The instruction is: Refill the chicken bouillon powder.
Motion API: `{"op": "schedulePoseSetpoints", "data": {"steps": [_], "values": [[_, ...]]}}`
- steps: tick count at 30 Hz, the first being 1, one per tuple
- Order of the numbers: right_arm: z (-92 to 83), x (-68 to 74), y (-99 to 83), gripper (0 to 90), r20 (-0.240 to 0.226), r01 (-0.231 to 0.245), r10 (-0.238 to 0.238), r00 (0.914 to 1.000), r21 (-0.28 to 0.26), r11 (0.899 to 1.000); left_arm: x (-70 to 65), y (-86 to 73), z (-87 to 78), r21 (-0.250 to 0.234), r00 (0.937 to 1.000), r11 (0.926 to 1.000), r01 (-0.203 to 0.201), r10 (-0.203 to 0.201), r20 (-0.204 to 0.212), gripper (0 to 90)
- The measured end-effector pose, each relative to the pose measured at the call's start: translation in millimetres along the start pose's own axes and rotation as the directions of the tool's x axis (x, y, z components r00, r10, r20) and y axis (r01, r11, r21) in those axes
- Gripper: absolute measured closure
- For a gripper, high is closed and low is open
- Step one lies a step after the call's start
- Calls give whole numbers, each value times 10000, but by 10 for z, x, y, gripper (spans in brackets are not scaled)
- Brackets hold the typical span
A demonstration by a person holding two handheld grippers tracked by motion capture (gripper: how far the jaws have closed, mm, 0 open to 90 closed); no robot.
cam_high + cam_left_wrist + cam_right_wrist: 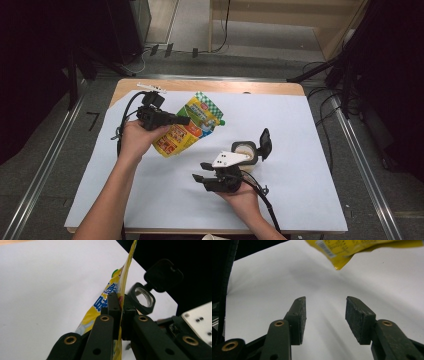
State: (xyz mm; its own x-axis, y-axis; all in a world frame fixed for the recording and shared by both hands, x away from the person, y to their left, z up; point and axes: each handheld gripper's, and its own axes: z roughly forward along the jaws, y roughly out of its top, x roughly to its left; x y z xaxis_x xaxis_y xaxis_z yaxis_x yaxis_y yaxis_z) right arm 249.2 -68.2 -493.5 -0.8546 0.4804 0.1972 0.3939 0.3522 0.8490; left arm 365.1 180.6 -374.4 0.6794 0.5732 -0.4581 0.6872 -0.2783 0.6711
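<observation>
Pouch point(187, 127) is off the table, pinched flat between the left gripper point(180, 120) jaws. In the left gripper view the pads clamp the film edge-on, with the pouch point(113, 297) running up and away from them. Its green cap end points toward the far right, above the white sheet point(300, 130). The open container point(246, 151) with its flip lid point(264, 141) thrown back sits just beside the right gripper point(202, 172), near the middle of the table point(210, 85).

Right gripper: jaws spread, nothing between them. In the right gripper view only the white sheet point(262, 282) lies past the pads, and a corner of the pouch point(339, 265) hangs above. No earlier frame to compare, so nothing on motion.

My read of the step: bring the pouch to the container and set up a pour or refill. How I'd do it:
- Keep the left grip where it is. It sits on the body, not the spout, so expect the film to flex and the top to droop.
- Use the free right jaws on the cap end to steady or unscrew it. Come in square to the cap, not across the film.
- Move the spout over the container mouth point(143, 295) before tilting.
- Watch the raised lid; it stands in the approach path and could get knocked.
- The container isn't held, so a bump will likely shift it.
</observation>
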Motion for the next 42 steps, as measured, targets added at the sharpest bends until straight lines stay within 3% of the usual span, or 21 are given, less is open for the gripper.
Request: {"op": "schedulePoseSetpoints", "data": {"steps": [4,6,12,17,24,25,37,42], "values": [[-13,-2,-11,524,40,-59,59,10000,19,10000,69,33,15,-422,9997,9991,81,-91,-228,900],[-28,-6,-17,525,45,-157,157,9999,-18,9999,89,51,39,-499,9990,9987,-101,79,-436,900],[-63,-23,-45,524,198,-206,206,9996,4,9998,229,51,112,-778,9991,9969,-85,51,-432,900],[-88,-37,-50,525,267,-237,238,9994,-40,9997,318,11,184,-443,9975,9989,121,-152,-691,900],[-93,-41,-43,525,271,-196,198,9994,-71,9998,346,-27,153,-469,9991,9985,297,-311,-301,900],[-94,-38,-41,524,262,-203,205,9994,-57,9998,342,-31,133,-450,9986,9985,306,-324,-409,900],[-89,-31,-31,524,282,-106,106,9995,-11,9999,305,-78,-10,92,9982,10000,-27,33,-600,897],[-102,-32,-19,524,286,-121,123,9995,-64,9999,295,-160,-101,37,9983,10000,-50,52,-583,894]]}}
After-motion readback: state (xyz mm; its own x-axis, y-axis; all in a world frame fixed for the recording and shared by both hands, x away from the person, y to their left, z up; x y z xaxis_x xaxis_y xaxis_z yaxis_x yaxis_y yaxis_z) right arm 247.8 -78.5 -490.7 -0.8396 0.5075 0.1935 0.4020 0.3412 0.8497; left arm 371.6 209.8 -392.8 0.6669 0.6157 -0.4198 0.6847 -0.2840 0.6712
